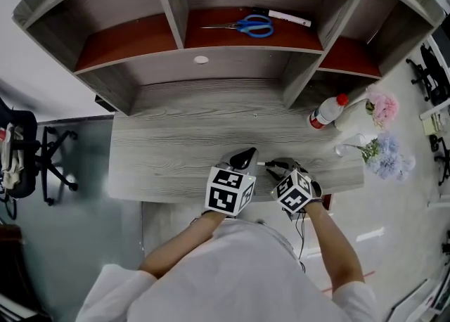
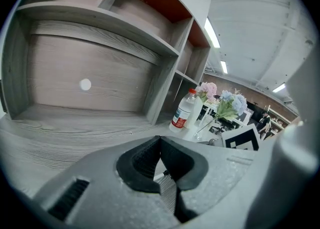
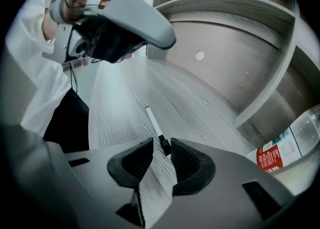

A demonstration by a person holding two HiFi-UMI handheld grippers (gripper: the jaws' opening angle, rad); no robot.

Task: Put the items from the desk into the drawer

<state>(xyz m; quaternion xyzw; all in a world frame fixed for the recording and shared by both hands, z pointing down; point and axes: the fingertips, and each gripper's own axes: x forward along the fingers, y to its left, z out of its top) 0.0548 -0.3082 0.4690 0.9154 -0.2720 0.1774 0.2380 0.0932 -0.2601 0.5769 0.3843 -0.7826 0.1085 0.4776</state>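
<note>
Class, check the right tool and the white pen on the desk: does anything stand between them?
Nothing visible does. The thin white pen with a black cap lies on the bare grey wood-grain desk. Its black end sits between the open jaws of the right tool.

The slim white pen (image 3: pixel 152 119) with a black cap lies flat on the grey wood-grain worktop (image 3: pixel 120 103), its black end just at the gap between my parted right jaws, its white end pointing away.
</note>
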